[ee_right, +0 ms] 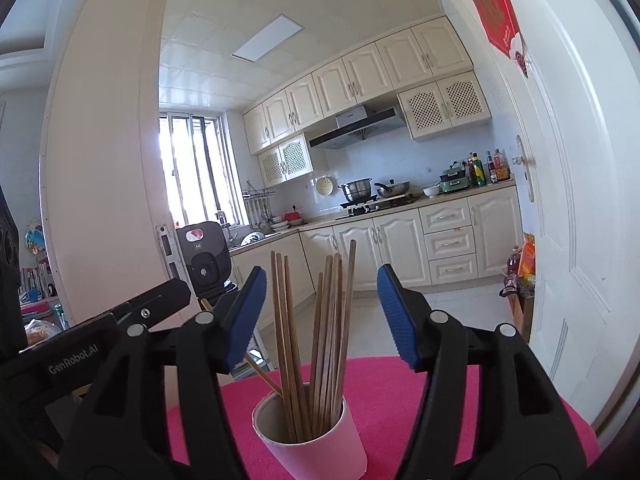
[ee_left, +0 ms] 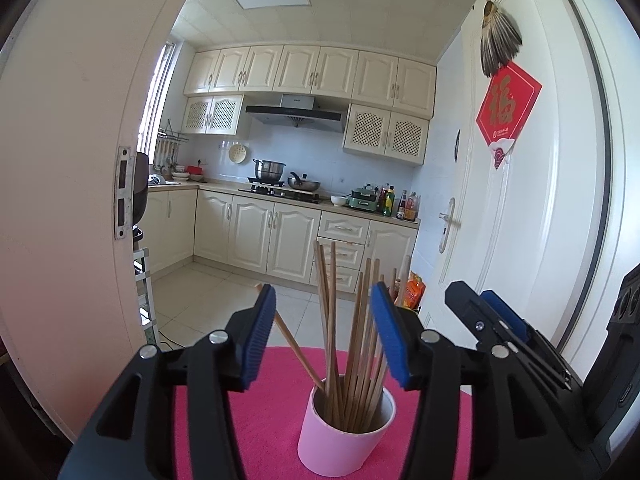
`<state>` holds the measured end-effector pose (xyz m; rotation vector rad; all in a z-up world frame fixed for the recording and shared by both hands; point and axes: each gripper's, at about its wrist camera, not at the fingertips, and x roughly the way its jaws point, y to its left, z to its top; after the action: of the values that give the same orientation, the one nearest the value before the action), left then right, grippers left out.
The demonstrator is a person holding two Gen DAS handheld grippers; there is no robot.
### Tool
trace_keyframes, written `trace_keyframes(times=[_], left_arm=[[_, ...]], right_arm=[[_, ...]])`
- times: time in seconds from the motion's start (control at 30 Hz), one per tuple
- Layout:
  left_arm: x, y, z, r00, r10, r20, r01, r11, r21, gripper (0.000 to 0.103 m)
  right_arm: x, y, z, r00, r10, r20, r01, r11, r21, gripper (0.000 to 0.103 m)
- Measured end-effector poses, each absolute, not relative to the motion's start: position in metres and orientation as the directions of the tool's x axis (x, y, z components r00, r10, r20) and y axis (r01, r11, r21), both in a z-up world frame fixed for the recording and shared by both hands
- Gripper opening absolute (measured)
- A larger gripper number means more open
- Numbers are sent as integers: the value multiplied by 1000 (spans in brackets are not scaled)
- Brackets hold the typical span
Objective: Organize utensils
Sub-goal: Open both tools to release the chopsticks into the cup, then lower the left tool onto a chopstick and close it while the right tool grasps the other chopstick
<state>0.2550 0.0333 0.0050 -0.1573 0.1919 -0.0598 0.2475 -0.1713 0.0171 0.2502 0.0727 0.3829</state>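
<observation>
While the cream kitchen cabinets (ee_left: 276,236) fill the far side of the room beyond the open white door (ee_left: 532,184), everything close by gathers around the pink cup (ee_left: 340,440), which serves as the landmark. Under the cup lies a bright pink mat (ee_left: 264,408), and the cup stands on it, leaning a little in the left wrist view. Behind the cup, well apart across the tiled floor, a stove (ee_left: 280,193) carries a steel pot (ee_left: 269,169) and a dark pan (ee_left: 304,183). Nearer the lens than the cup, the left gripper (ee_left: 323,322) has its blue-padded jaws spread wide, one on each side of the cup's contents, with clear air between pads and wood. The right gripper (ee_right: 322,312) stands just beside it, likewise spread, its pads apart from anything and pinching nothing; in the left wrist view it shows to the right of the cup. Inside the cup stand the wooden chopsticks (ee_left: 356,344), a loose bunch rising well above the rim and fanning slightly. One stray chopstick (ee_left: 296,346) leans out far to the left of the cup, its lower end inside the rim and its upper end passing behind the left gripper's left pad.
</observation>
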Motion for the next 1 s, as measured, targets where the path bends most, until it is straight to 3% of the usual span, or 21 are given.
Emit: trace_keyframes(times=[0.47,1.0], left_arm=[[185,25,23,982,-53,-181,30,991,-129,50],[112,32,-2,956,-49,-289,9,990,-139,62]], right_arm=[[181,-197,40,938,346,-25,-331,914,234,58],[115,-210,16,931,333,-148,-293,926,236,60]])
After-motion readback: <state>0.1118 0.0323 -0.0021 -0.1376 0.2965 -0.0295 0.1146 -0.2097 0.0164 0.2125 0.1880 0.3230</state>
